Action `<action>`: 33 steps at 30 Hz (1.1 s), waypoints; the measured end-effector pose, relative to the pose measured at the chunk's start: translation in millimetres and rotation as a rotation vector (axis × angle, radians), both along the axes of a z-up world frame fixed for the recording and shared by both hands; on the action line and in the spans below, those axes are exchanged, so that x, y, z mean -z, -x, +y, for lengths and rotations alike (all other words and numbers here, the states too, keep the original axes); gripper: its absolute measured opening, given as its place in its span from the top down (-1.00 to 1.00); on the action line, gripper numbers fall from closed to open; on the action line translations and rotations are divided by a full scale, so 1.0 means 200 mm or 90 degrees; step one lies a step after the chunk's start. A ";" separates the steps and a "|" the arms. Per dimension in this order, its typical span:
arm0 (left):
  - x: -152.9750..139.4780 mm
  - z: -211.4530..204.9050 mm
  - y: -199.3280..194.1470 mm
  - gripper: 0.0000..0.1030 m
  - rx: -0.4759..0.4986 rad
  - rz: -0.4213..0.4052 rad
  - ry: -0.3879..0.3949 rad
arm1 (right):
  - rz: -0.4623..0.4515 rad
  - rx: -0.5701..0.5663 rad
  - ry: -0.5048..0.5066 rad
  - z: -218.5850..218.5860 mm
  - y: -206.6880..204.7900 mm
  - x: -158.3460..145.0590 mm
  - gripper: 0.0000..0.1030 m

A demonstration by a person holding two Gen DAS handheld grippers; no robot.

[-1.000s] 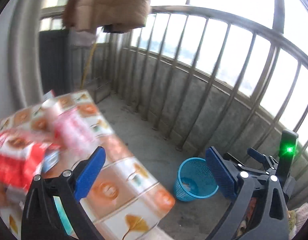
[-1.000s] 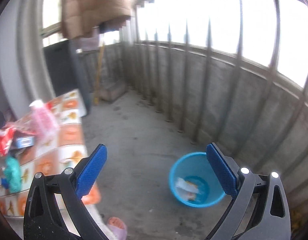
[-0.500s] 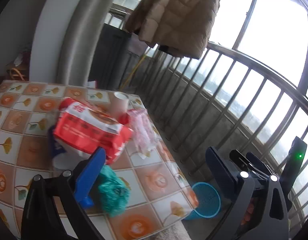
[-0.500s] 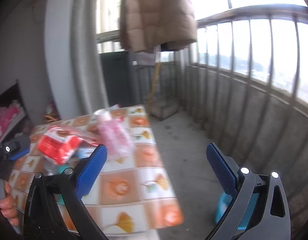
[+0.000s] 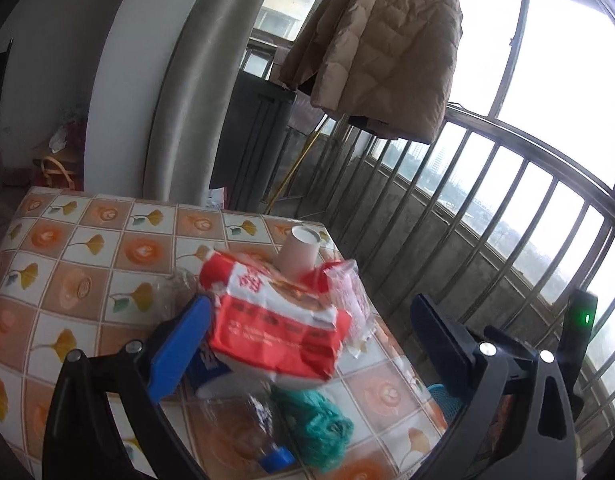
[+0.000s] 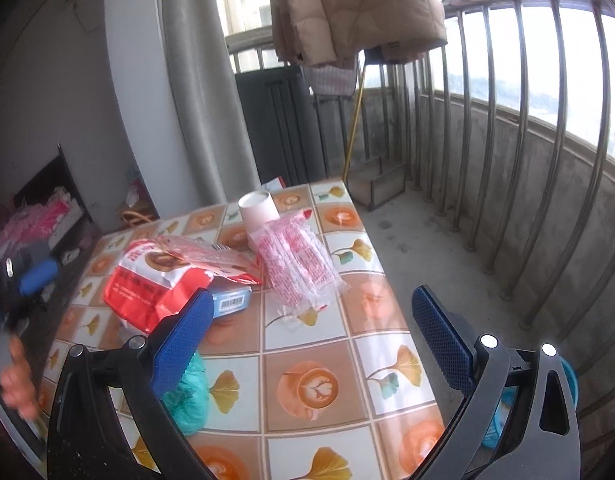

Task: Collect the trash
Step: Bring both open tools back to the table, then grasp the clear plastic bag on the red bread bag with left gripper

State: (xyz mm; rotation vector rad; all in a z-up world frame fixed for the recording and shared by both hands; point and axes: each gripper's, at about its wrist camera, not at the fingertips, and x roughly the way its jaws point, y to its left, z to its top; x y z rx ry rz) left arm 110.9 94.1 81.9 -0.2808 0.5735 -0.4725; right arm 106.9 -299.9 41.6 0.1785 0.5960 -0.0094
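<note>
On the tiled-pattern tablecloth (image 6: 315, 388): red-and-white crinkled plastic food bag (image 5: 283, 320), pink-printed clear wrapper pack (image 6: 299, 268), pale pink paper cup (image 6: 259, 210), crumpled teal plastic bag (image 5: 315, 424), flat blue barcoded box (image 6: 231, 300). Beside the table, on the floor: round blue mesh waste basket (image 6: 569, 380), mostly hidden. Left gripper (image 5: 307, 340): spread wide, empty, above the red bag. Right gripper (image 6: 307, 336): spread wide, empty, short of the wrapper pack. Advised: descend squarely over one item only, pinch its bulk, not a loose film edge.
</note>
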 end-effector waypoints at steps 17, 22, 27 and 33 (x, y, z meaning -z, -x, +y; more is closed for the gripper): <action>0.25 0.08 -1.08 -0.26 0.021 0.402 0.083 | 0.032 -0.076 0.117 0.08 -0.26 0.21 -0.57; 0.17 0.00 -1.11 -0.17 0.069 0.365 0.045 | 0.042 -0.069 0.099 0.04 -0.29 0.23 -0.50; 0.19 -0.15 -1.19 -0.17 0.113 0.390 -0.032 | 0.047 -0.070 0.088 0.04 -0.31 0.24 -0.45; 0.39 -0.22 -1.36 -0.17 0.141 0.503 -0.075 | 0.052 -0.070 0.075 0.03 -0.32 0.25 -0.44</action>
